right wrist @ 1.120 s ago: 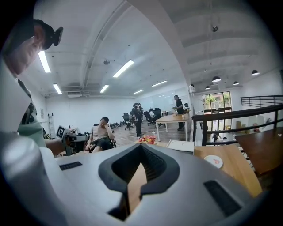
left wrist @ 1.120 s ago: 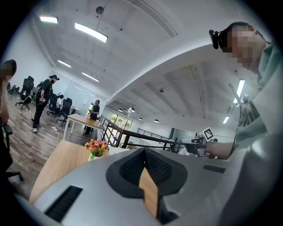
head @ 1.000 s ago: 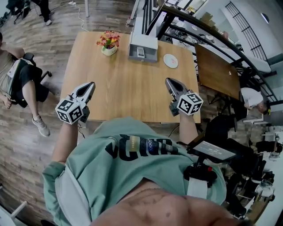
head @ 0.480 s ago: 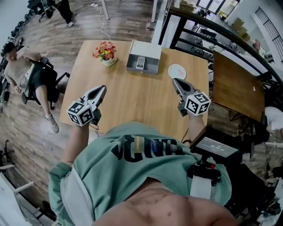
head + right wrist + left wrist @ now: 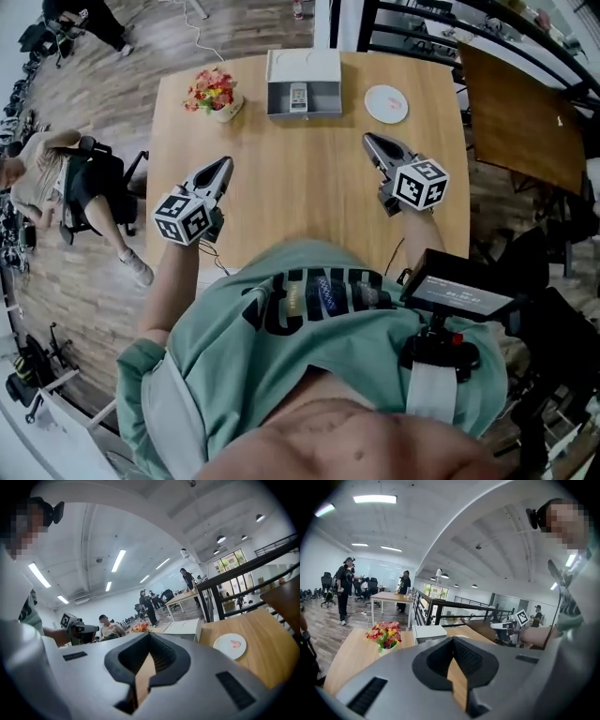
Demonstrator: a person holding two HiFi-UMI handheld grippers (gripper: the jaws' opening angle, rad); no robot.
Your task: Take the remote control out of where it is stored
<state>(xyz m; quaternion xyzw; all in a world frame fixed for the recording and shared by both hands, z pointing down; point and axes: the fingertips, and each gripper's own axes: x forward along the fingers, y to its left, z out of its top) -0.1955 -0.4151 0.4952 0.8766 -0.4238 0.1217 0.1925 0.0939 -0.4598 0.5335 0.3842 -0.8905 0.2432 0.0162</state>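
Remote control (image 5: 298,97) lies flat in the grey box (image 5: 325,66). Likely light, rigid, slick: pinch across its long edges. Left gripper (image 5: 224,164) and right gripper (image 5: 368,141): jaws closed, empty.

No word, brand or number can be read for certain: the large dark letters across the person's green shirt (image 5: 225,375), toward six o'clock in the head view, are creased and half covered by a small bluish emblem. The only clear signs are black-and-white square code patterns, without letters or digits, on the cube of the left gripper (image 5: 223,167) at nine o'clock and the cube of the right gripper (image 5: 369,141) at two o'clock. The remote control (image 5: 298,96) in the grey box (image 5: 302,64) at twelve o'clock is too small to show print, and the white plate (image 5: 386,103) at one o'clock bears only a pink mark.
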